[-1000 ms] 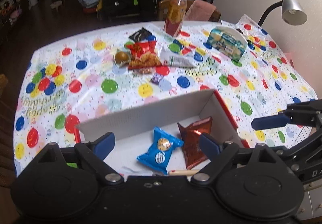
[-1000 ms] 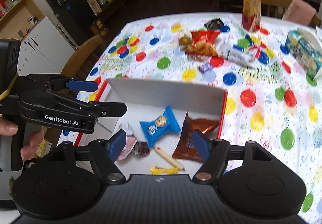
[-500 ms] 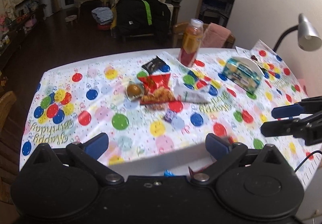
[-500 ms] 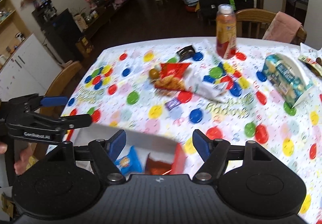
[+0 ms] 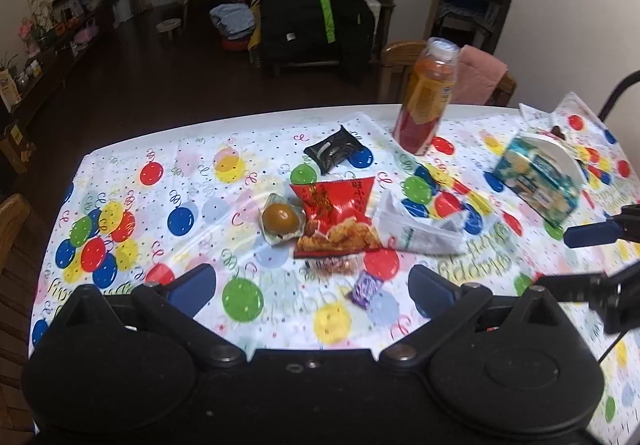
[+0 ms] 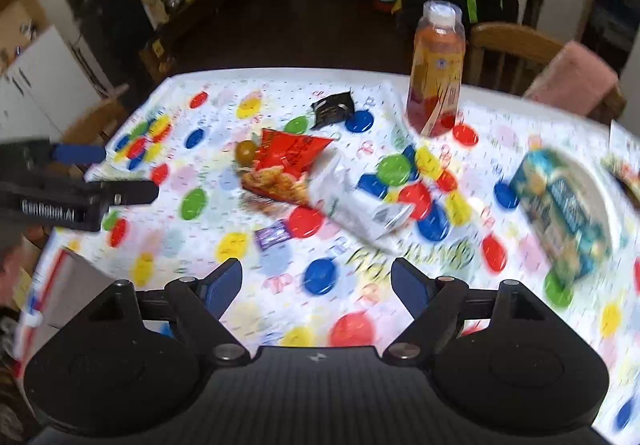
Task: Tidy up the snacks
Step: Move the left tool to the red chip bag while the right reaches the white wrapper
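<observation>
Loose snacks lie mid-table: a red chip bag (image 5: pixel 336 219) (image 6: pixel 286 163), a wrapped brown ball (image 5: pixel 280 220) (image 6: pixel 245 151), a white packet (image 5: pixel 418 229) (image 6: pixel 358 205), a small purple candy (image 5: pixel 366 289) (image 6: pixel 272 236) and a black packet (image 5: pixel 334 149) (image 6: pixel 332 107). My left gripper (image 5: pixel 312 291) is open and empty, short of the purple candy. My right gripper (image 6: pixel 316 287) is open and empty too, nearer than the snacks. A corner of the white box (image 6: pixel 68 285) with red trim shows at the lower left of the right wrist view.
An orange juice bottle (image 5: pixel 426 97) (image 6: pixel 436 69) stands at the far edge. A blue-green snack box (image 5: pixel 536 181) (image 6: pixel 560 213) sits on the right. The balloon-print tablecloth (image 5: pixel 180 185) covers the table. Wooden chairs (image 6: pixel 508 53) stand behind it.
Both grippers have lifted away from the white box and swung forward toward the loose snacks; the box has dropped out of the left view and nearly out of the right.
</observation>
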Tool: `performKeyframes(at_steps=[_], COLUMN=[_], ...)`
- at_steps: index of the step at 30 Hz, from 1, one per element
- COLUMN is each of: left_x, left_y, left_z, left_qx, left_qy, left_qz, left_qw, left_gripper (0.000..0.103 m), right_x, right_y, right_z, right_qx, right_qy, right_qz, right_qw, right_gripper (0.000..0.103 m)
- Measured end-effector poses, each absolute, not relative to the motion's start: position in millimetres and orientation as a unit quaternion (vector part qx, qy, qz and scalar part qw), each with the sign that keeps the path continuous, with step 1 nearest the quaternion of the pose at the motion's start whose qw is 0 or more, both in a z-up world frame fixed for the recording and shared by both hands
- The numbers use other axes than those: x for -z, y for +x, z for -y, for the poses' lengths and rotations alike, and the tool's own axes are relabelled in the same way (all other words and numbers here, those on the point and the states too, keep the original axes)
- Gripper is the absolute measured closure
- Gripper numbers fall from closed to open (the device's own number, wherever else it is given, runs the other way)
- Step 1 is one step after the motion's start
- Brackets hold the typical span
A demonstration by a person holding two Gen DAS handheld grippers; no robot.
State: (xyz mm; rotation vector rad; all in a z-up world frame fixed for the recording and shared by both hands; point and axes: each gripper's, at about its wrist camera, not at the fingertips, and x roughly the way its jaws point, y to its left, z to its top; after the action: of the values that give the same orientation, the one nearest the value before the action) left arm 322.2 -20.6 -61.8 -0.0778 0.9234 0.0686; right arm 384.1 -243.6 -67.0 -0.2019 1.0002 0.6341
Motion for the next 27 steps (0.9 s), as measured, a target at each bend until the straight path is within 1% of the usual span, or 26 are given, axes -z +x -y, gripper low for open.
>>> performKeyframes(at_steps=[8,17,19,24,27], left_x=[82,120,129,149,158], left_y=[381,434,444,460,468], left_z=[26,36,37,37,39], left_qx=[-0.047,-0.050,-0.052,-0.060,-0.063], left_qy=[-0.053,-0.071,-0.072,-0.075,-0.071], left_qz=[-0.464,-0.498,-0.505,-0.520,-0.528], left_qw=[0.883,0.863,0.858,0.849,0.844], left_gripper=[0.001,0.001,0.004,0.006,0.009], right_x=[95,144,153,171,176], right_y=[425,460,465,476,481], right_z=[227,208,206,201,199], right_qx=[-0.325,-0.328,-0.331,-0.332,-0.332], right_qy=[-0.145,-0.184,-0.186,-0.184,-0.177], right_qz=[-0.447,-0.456,-0.456,-0.465,-0.465], right_qw=[0.821,0.806,0.805,0.800,0.801], right_gripper=[0.021,0.021,0.021,0.022,0.023])
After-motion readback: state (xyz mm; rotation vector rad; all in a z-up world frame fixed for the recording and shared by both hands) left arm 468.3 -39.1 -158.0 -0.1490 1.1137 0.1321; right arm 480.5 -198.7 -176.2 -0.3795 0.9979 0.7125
